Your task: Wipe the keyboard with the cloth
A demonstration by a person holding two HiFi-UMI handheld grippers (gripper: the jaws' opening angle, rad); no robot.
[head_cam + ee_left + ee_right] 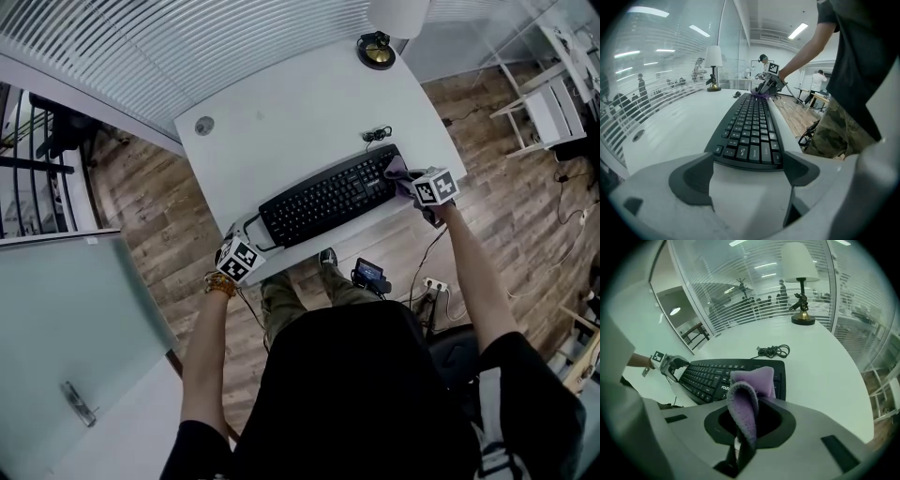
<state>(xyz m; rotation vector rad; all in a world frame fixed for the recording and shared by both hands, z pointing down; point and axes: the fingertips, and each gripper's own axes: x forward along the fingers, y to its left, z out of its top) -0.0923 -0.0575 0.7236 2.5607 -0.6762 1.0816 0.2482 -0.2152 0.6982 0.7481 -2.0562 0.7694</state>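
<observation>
at the near edge of a white desk, the left gripper, jaws spread wide, meets the left end of the black keyboard. the right gripper is clamped on a purple cloth draped over the right-end keys. beyond lie a coiled cable and a lamp.

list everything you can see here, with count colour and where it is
table: one, white, under everything
keyboard: one, black, near the table's front edge
cloth: one, purple, over the keyboard's right end
cable: one coiled, black, just behind the keyboard's right end
lamp: one, white shade, gold base, far edge of the table
grommet: one, grey, far left of the table
left gripper: one, jaws apart, at the keyboard's left end
right gripper: one, shut on the cloth
</observation>
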